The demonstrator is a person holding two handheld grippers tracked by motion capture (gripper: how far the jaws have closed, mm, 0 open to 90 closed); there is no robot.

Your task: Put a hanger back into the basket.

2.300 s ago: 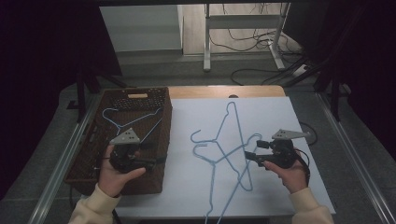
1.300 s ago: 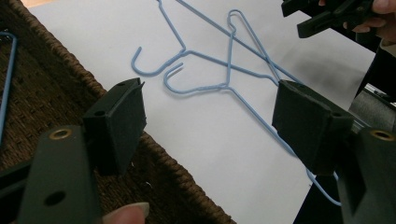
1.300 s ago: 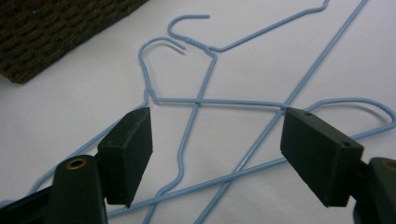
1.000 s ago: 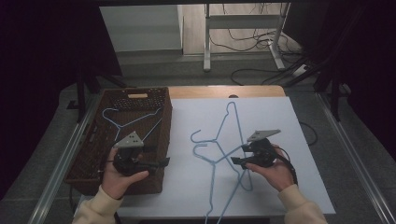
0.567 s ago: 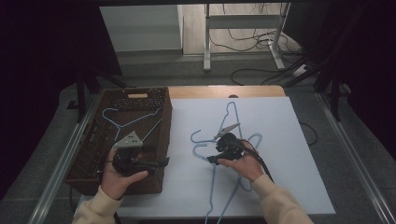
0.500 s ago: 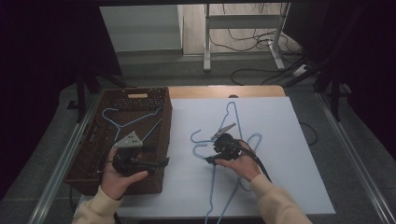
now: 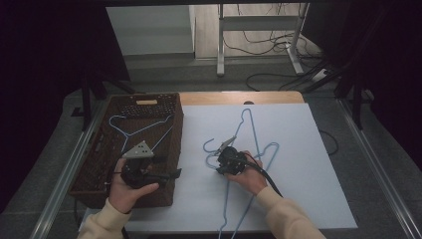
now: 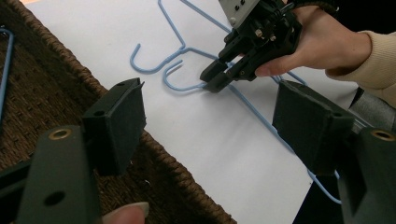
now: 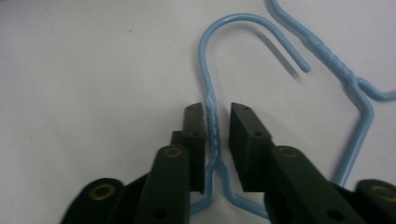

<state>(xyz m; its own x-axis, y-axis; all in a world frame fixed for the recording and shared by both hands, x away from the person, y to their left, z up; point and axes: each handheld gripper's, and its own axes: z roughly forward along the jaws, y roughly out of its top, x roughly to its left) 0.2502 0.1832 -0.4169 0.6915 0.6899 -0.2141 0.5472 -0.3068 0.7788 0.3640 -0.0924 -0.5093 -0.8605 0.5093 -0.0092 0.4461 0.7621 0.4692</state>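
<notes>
Right gripper (image 7: 222,160) sits centre frame in the high view, on the white table sheet (image 7: 308,149). Its jaws have just been closing around the twisted neck of the nearer light-blue wire hanger (image 9: 212,116). In the right gripper view the neck runs between the two black pads (image 9: 245,135) with a thin gap showing on both sides, so I read that as not clamped yet. Second light-blue wire hanger (image 9: 348,74) lies just beside it, upper right of that view, both flat on the sheet. Left gripper (image 7: 171,174) hovers lower left of the high view over the dark brown woven basket (image 7: 89,174), jaws wide apart and holding nothing. A third blue wire hanger (image 7: 134,129) lies inside the basket.
</notes>
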